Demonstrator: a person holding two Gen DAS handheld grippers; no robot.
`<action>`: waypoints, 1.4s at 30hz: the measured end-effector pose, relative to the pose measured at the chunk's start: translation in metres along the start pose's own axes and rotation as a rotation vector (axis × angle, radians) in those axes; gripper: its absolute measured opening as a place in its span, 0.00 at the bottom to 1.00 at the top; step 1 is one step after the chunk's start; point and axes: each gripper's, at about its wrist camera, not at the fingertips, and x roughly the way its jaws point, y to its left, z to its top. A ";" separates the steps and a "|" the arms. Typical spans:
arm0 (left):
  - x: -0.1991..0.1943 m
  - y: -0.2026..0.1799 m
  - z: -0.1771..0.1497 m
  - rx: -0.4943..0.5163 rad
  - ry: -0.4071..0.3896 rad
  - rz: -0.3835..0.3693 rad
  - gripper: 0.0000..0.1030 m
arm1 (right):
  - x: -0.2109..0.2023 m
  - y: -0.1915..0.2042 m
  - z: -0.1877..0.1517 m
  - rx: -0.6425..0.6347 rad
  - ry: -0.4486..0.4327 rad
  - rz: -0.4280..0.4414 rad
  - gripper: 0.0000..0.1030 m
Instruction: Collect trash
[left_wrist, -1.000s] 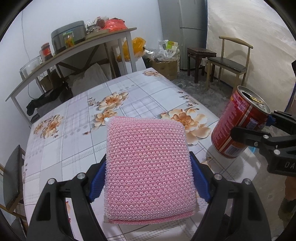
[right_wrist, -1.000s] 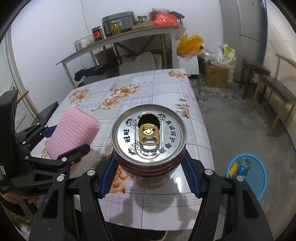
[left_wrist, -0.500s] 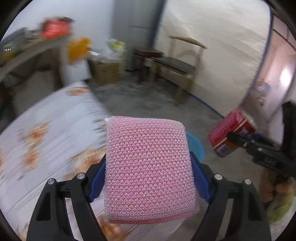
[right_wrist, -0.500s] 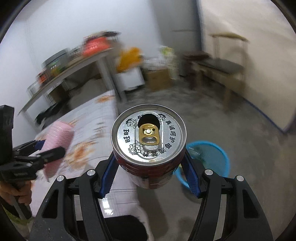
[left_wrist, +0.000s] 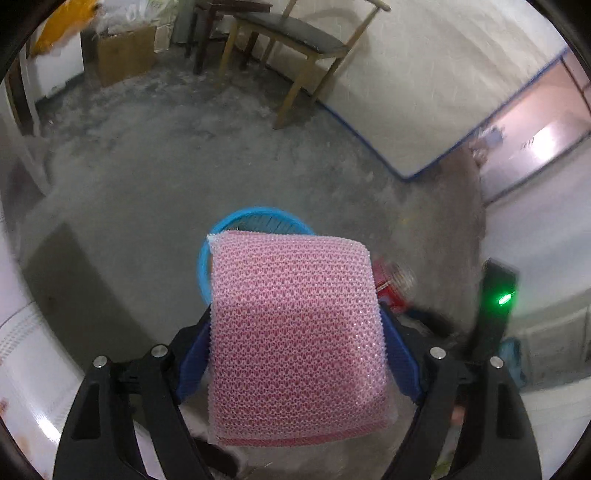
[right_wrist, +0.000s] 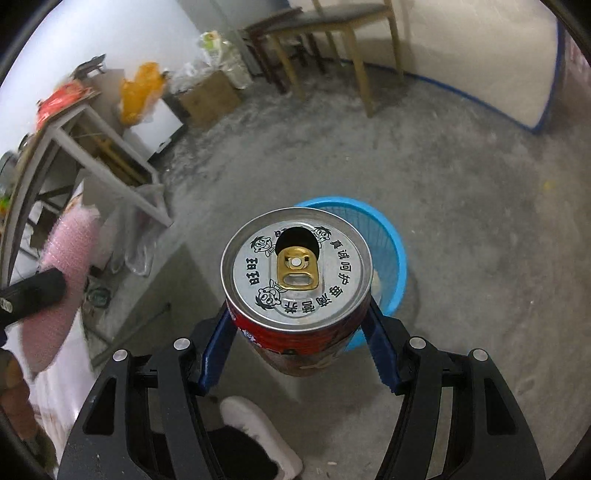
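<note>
- On the grey concrete floor (right_wrist: 461, 177), a wooden chair (left_wrist: 295, 33) stands by the far wall, with a cardboard box (right_wrist: 210, 98) to its left.
- A round blue mesh wastebasket (right_wrist: 391, 258) sits on the floor, directly beyond both tools.
- The left tool (left_wrist: 295, 354) carries a pink mesh scouring sponge (left_wrist: 295, 332) between its blue pads; the jaws are opening, though the pads seem to touch the sponge's sides.
- The right tool (right_wrist: 299, 332) is clamped on a red drink can (right_wrist: 295, 273), opened top facing the camera, gold pull tab (right_wrist: 297, 267) in place.
- A white shoe (right_wrist: 258, 432) shows below the can.
</note>
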 end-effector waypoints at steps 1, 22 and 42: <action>0.008 0.000 0.011 -0.029 -0.022 -0.016 0.82 | 0.011 -0.004 0.008 0.011 0.006 0.001 0.65; -0.108 -0.029 -0.062 0.069 -0.190 0.029 0.90 | -0.084 0.023 -0.079 -0.154 -0.145 0.007 0.87; -0.239 -0.016 -0.305 -0.204 -0.509 0.701 0.94 | -0.202 0.134 -0.207 -0.464 -0.427 -0.076 0.92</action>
